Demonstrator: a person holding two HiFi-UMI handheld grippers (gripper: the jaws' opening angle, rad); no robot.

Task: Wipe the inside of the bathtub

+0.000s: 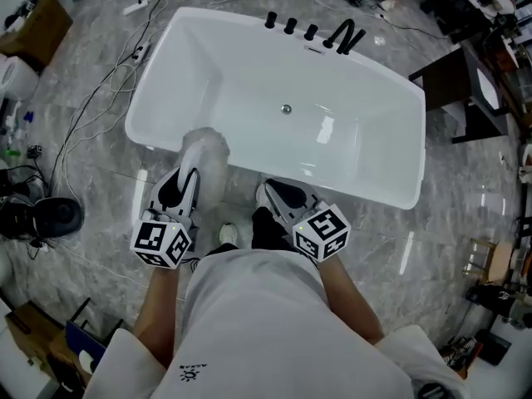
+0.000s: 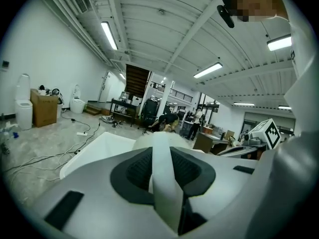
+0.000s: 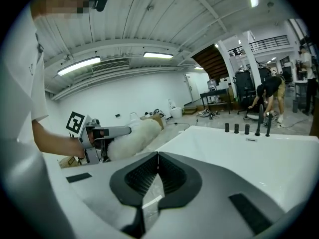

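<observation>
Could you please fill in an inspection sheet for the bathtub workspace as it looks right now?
Surface: white bathtub on a grey marble floor; its inside looks bare and glossy.
Job's things: fluffy white duster over the tub's near rim.
Clutter: nothing seen inside the tub; only the drain, and black taps on the far rim.
Grippers: left gripper, fingers closed on the duster's handle; right gripper, fingers closed, empty.
Cables: white cables loose on the floor left of the tub.
Surroundings: cardboard box, dark table, a person bent over beyond the tub.
</observation>
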